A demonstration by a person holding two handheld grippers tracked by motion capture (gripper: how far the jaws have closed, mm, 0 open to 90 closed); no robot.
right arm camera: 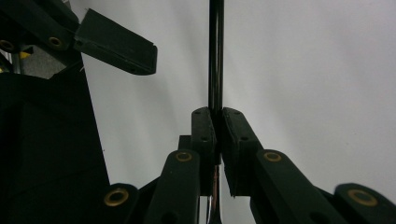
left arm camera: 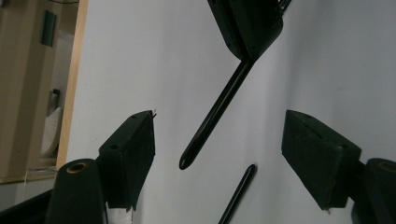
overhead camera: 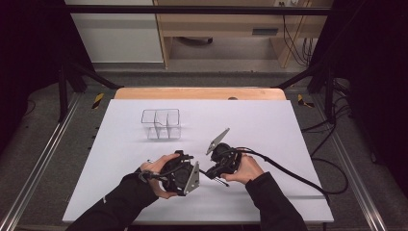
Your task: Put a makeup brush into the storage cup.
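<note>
My right gripper (right arm camera: 218, 116) is shut on a thin black pen (right arm camera: 215, 56), which sticks straight out past its jaws. In the left gripper view the pen (left arm camera: 219, 109) comes down from the right gripper's closed jaws at the top. Its rounded tip hangs between my left gripper's (left arm camera: 219, 128) two pads, which stand wide apart and touch nothing. In the high view both hands meet near the table's front, left gripper (overhead camera: 198, 171) facing right gripper (overhead camera: 211, 170). A second thin black stick (left arm camera: 239, 192) lies on the white sheet just below the pen.
A clear plastic organiser (overhead camera: 161, 123) with several compartments stands farther back on the white sheet (overhead camera: 269, 125), left of centre. Black cables (overhead camera: 293, 175) trail from the right gripper off the table's right side. A wooden edge (overhead camera: 199, 93) borders the far side.
</note>
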